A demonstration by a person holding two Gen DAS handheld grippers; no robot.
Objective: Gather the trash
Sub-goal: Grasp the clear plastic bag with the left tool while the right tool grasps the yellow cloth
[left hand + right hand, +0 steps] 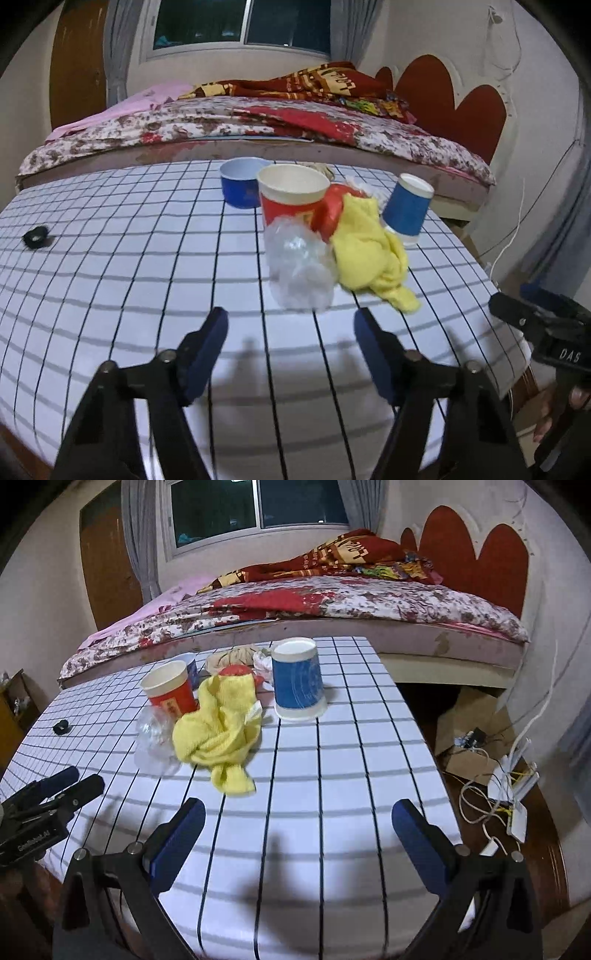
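Observation:
On the white grid-patterned table [129,266] lies a crumpled clear plastic wrapper [299,266], also in the right wrist view [153,738]. Beside it lie a yellow cloth [369,251] [221,727], an upright red paper cup [291,195] [170,694], a red wrapper [328,210] and an upside-down blue paper cup [406,210] [298,679]. My left gripper [291,325] is open and empty, just short of the clear wrapper. My right gripper [299,816] is open and empty, over the table's near right part; it shows at the right edge of the left wrist view [517,306].
A blue bowl [240,184] stands behind the red cup. More crumpled trash [236,657] lies at the table's far edge. A small black cap [36,236] lies at the left. A bed [258,122] runs behind the table. Cardboard and cables [491,775] lie on the floor right.

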